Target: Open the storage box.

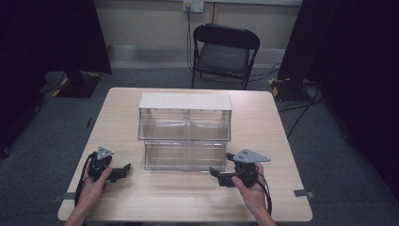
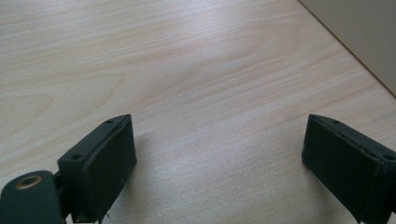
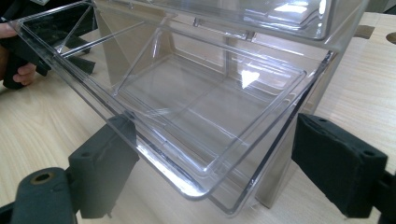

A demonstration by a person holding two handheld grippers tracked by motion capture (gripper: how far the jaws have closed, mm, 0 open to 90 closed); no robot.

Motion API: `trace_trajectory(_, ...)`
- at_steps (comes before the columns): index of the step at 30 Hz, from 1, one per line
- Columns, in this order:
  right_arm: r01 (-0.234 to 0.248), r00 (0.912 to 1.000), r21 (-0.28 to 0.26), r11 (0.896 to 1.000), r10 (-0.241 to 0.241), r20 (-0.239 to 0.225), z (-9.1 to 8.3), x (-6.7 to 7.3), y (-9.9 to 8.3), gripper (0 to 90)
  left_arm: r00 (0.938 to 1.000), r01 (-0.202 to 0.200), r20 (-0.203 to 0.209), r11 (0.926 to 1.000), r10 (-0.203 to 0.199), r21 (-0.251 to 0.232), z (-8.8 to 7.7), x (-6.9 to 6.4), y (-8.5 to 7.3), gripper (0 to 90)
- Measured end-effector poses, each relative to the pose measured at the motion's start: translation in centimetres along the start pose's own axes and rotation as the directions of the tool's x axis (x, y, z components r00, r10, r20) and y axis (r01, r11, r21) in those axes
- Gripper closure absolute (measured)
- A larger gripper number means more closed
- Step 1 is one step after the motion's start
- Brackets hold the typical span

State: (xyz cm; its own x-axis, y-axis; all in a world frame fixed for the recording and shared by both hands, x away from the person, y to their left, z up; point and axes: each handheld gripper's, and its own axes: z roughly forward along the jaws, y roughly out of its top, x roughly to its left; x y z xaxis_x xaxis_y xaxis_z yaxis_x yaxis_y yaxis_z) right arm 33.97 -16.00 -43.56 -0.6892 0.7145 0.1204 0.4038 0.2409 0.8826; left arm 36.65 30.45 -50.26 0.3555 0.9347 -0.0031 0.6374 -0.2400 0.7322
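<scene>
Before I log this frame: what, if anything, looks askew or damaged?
Nothing damaged. The clear organizer sits square on the table; its lower bin is tipped open and empty.

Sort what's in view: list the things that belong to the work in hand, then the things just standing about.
In the work:
- clear drawer cabinet
- its lower drawer, tilted open, empty
- right tongs, open, the drawer's corner between their jaws
- left tongs, open over bare wood

Standing about:
- table, bearing the cabinet
- black folding chair beyond the table
- cables on the floor
</scene>
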Motion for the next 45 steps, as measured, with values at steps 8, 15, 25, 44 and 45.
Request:
trace_trajectory(8, -0.005, 1.0, -0.006, 1.0, 0.005, -0.002, 0.0, 0.0, 0.2, 13.3, 1.0, 0.0, 0.0, 1.0, 0.0, 0.0, 0.0, 0.0, 0.0, 9.2)
trace_trajectory(15, -0.008, 1.0, -0.014, 1.0, 0.008, 0.001, 0.0, 0.0, 0.4, 13.3, 1.0, 0.0, 0.0, 1.0, 0.0, 0.0, 0.0, 0.0, 0.0, 9.2)
trace_trajectory(25, -0.01, 0.9999, -0.025, 1.0, 0.011, 0.009, 0.0, 0.0, 0.6, 13.2, 1.0, 0.0, 0.0, 1.0, 0.0, 0.0, 0.0, 0.0, 0.0, 9.2)
trace_trajectory(44, -0.013, 0.9999, -0.038, 0.999, 0.013, 0.003, -0.1, 0.0, 1.1, 13.6, 1.0, 0.0, -0.001, 1.0, 0.0, 0.0, 0.0, 0.0, 0.0, 9.2)
trace_trajectory(45, -0.013, 0.9999, -0.038, 0.999, 0.013, 0.003, -0.1, 0.1, 1.1, 13.7, 1.0, 0.0, 0.0, 1.0, 0.0, 0.0, 0.0, 0.0, 0.0, 9.2)
